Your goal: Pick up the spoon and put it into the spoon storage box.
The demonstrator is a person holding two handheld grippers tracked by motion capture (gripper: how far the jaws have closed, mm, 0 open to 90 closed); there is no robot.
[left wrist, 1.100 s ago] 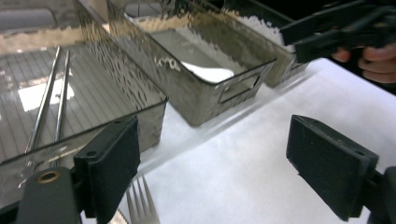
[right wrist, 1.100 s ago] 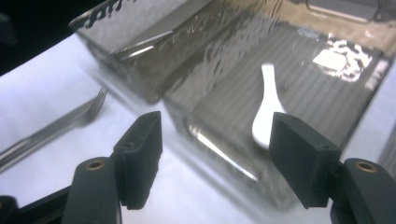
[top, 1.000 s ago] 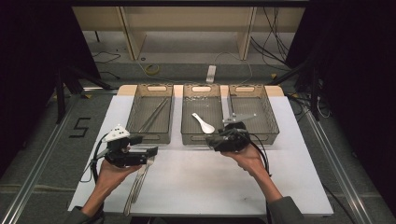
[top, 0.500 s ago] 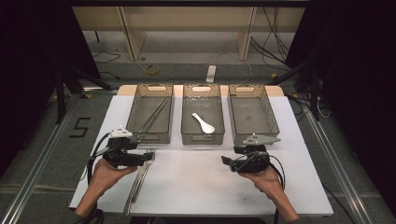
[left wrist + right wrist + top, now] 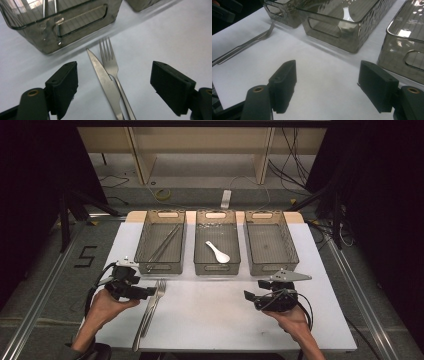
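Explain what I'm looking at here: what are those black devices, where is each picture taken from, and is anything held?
A person holds a hand-held gripper in each hand: the left gripper and the right gripper. One camera looks down from above the white table; each of the other two rides on a gripper, looking along its black fingers. At the table's far side stand three clear bins: the left bin with long metal utensils, the middle bin with a white spoon, and the right bin empty. A fork and a knife lie between the left gripper's open fingers, ungripped. The right gripper is open, holding nothing.

Steel knife (image 5: 106,82) and fork (image 5: 111,65) lie flat, touching, side by side
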